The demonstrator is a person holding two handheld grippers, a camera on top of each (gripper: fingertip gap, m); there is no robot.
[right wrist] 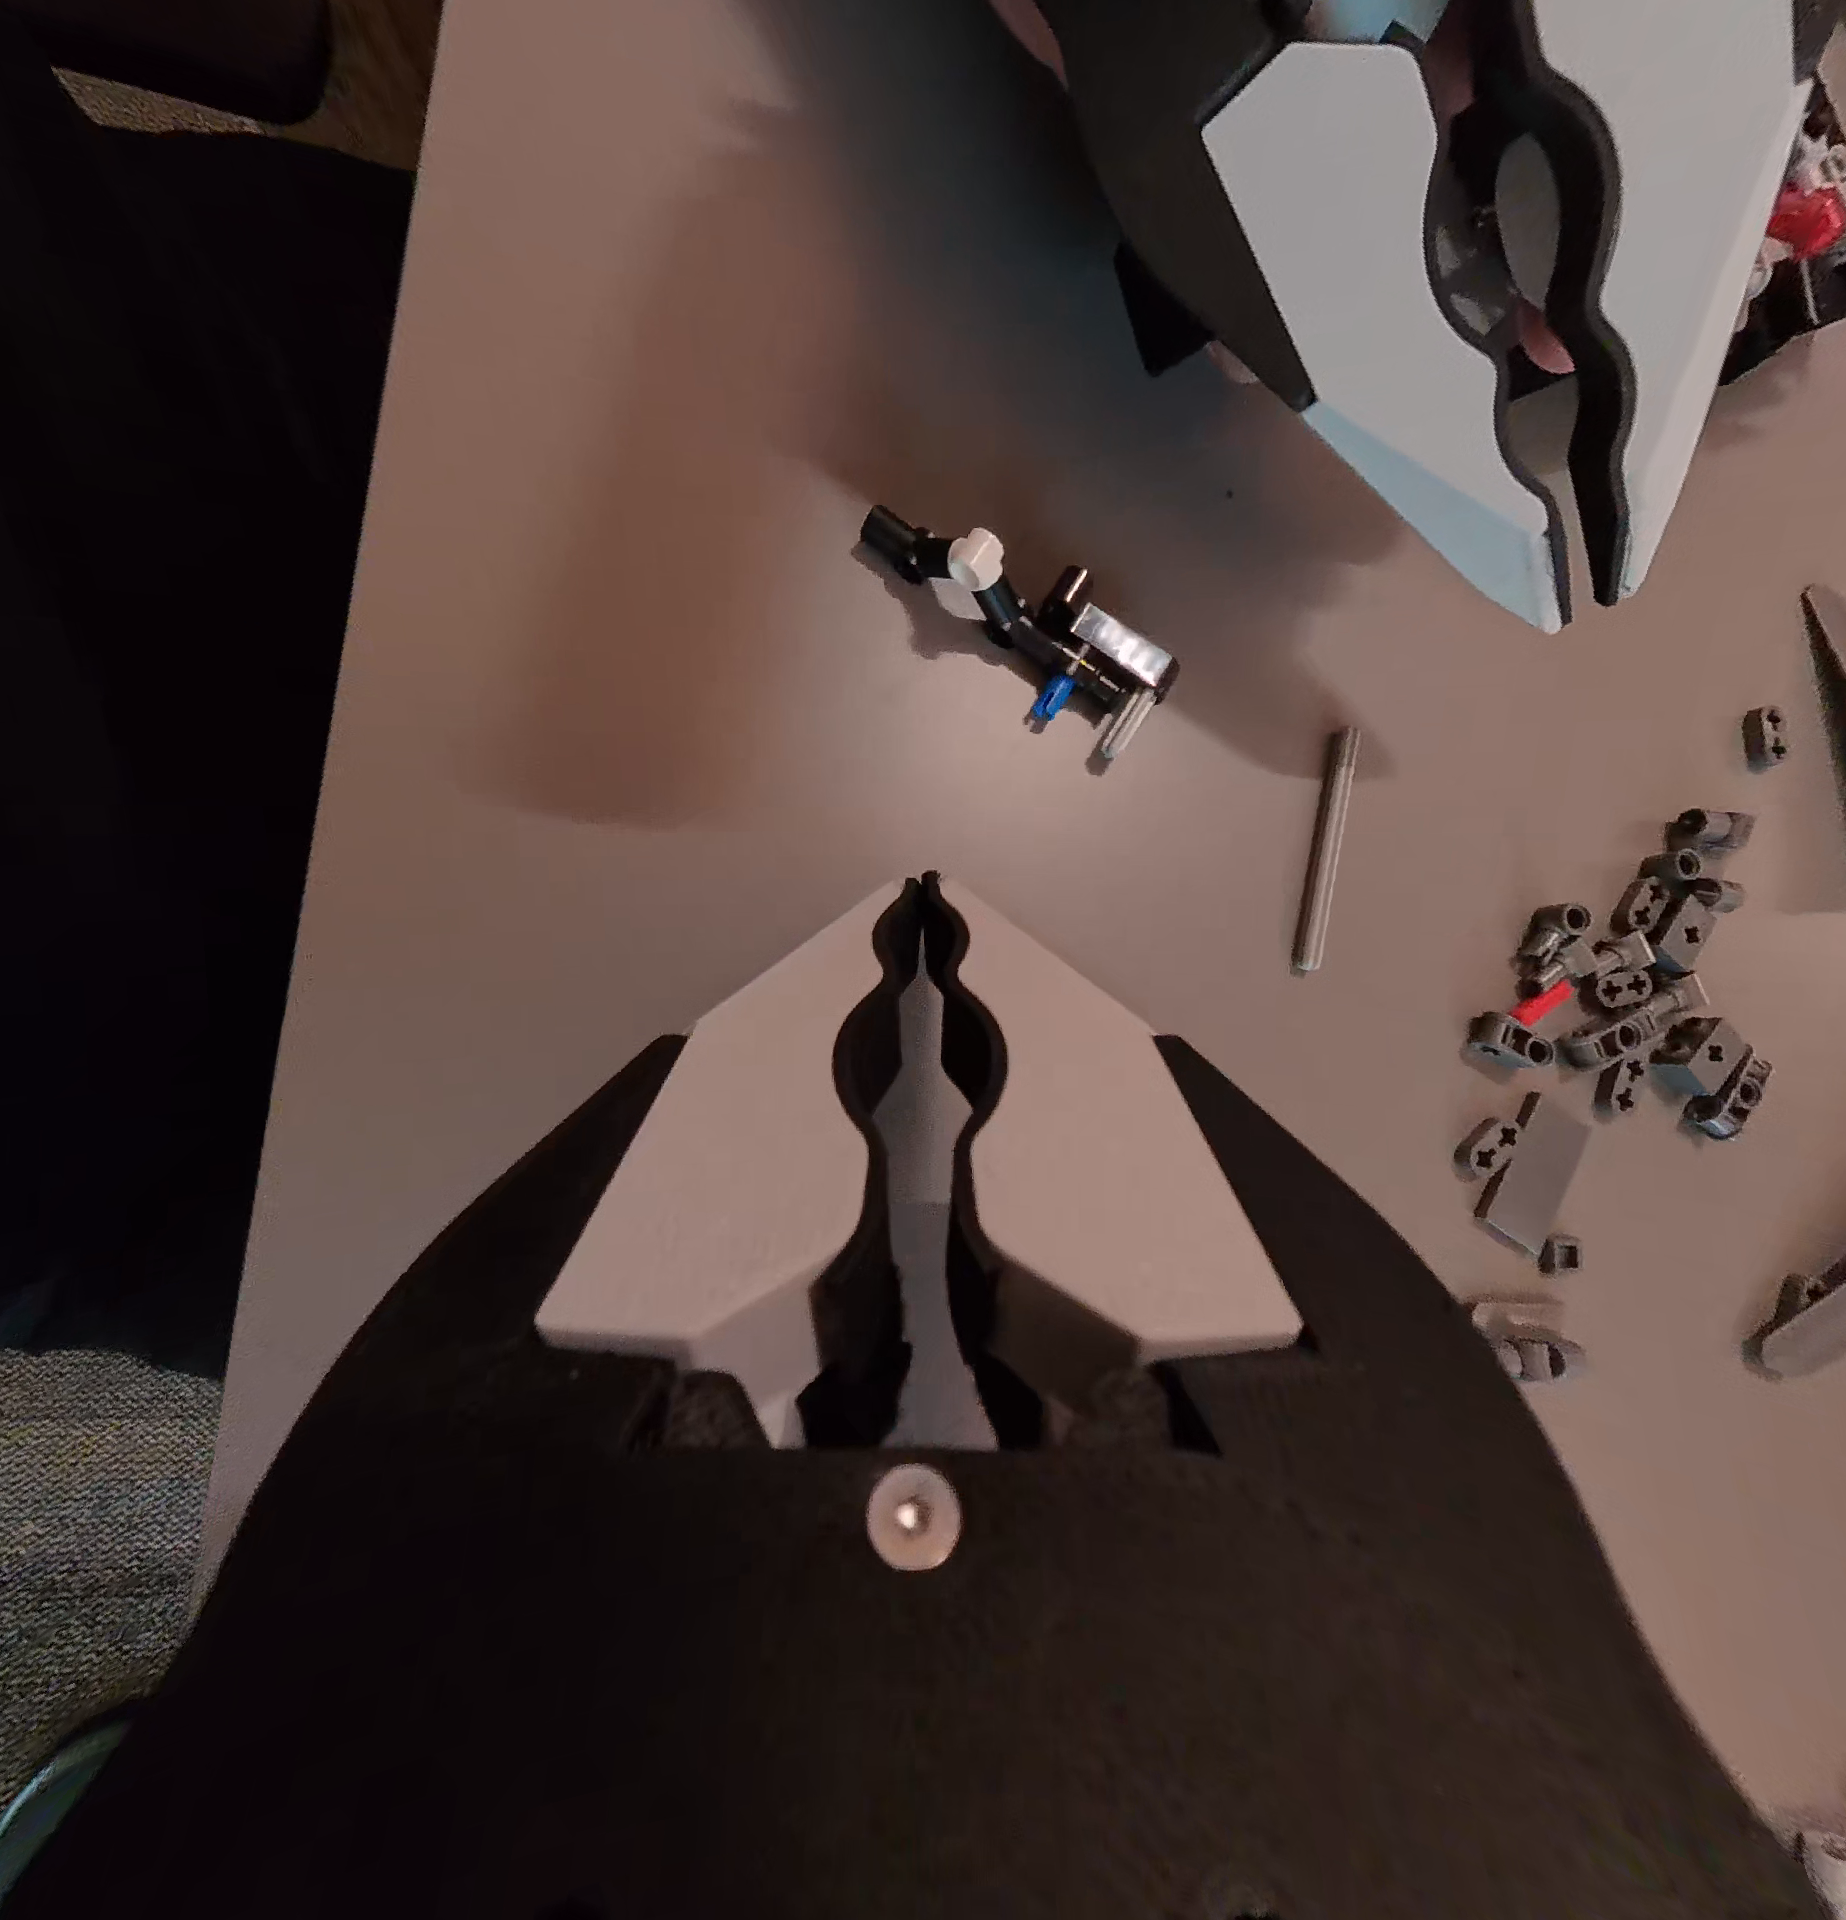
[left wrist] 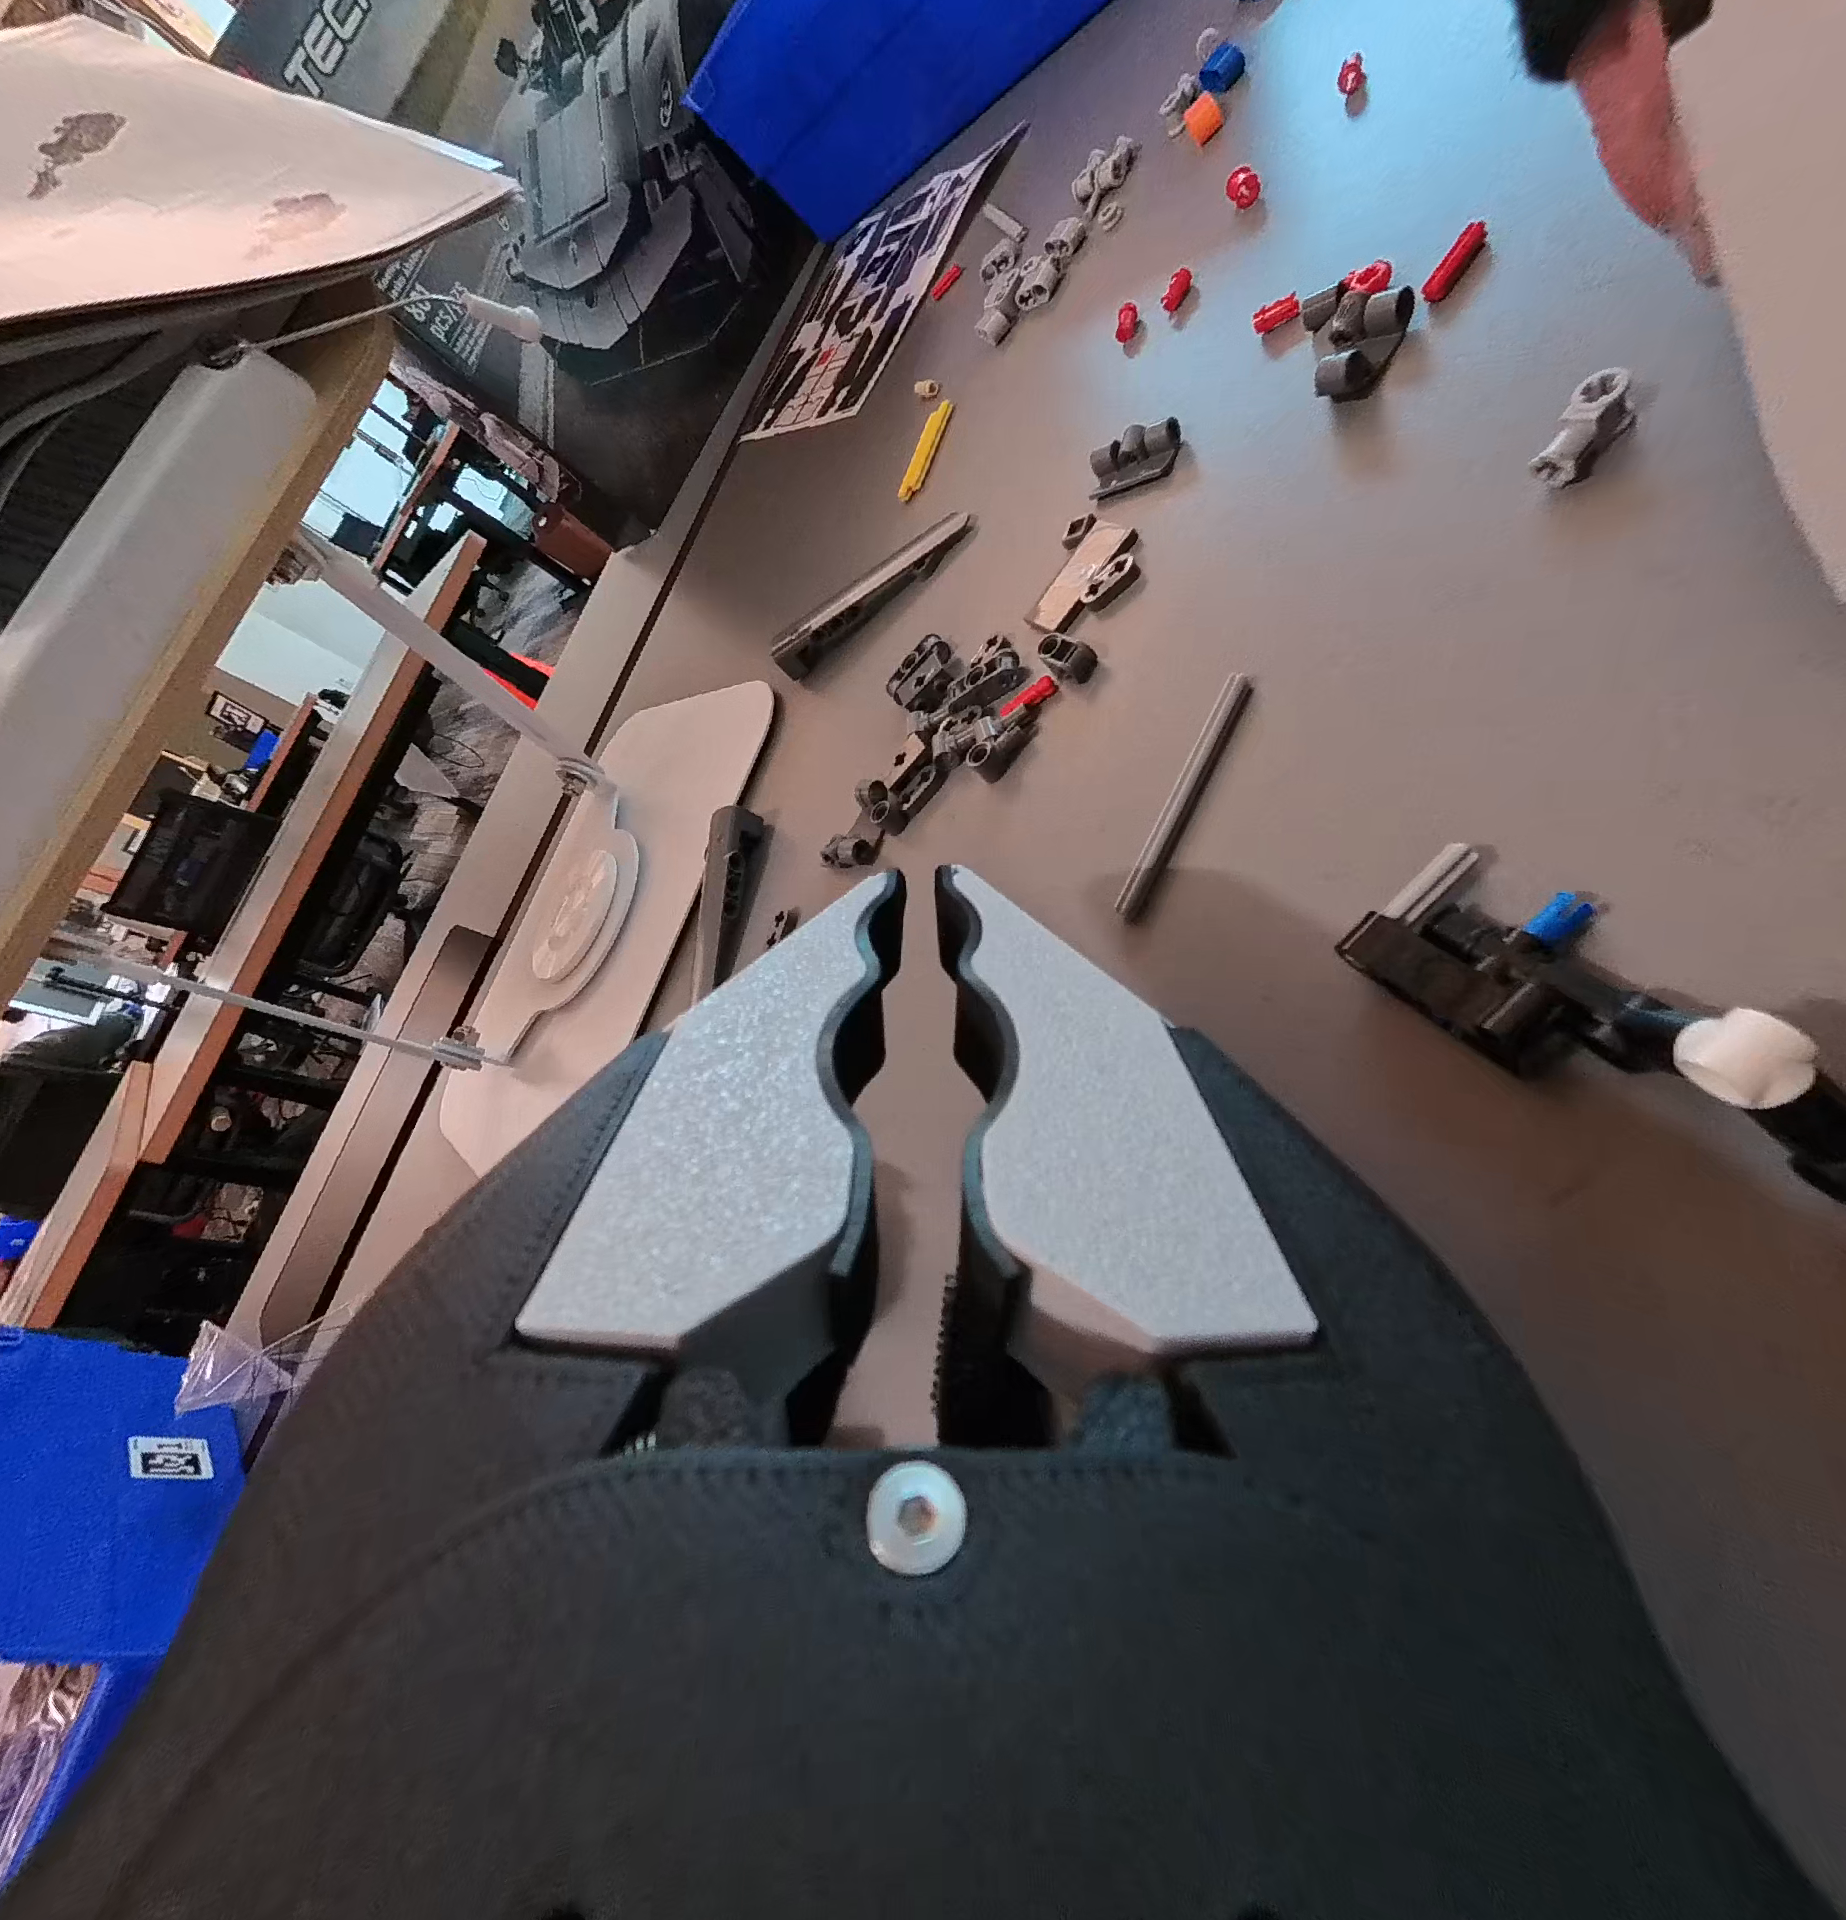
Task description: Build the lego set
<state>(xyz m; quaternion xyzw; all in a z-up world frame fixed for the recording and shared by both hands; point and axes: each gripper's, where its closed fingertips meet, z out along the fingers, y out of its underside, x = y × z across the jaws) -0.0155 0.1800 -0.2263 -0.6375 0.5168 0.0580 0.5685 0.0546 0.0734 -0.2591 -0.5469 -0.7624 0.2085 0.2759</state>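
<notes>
Both grippers carry nothing. Left gripper (left wrist: 919,883): I see a narrow slit between its tips, above the table (left wrist: 1418,727), nearest the pile of dark grey connectors (left wrist: 950,717). Right gripper (right wrist: 924,883): tips pressed together, over bare tabletop, with the small black assembly (right wrist: 1023,613) ahead and the grey axle (right wrist: 1324,847) to its right.

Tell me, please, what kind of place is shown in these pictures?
Probably a workshop or lab desk used for building a construction-toy model. Loose grey connector pieces and red pins lie scattered on the grey table, a toy-set box stands behind, and shelving racks fill the background.
</notes>
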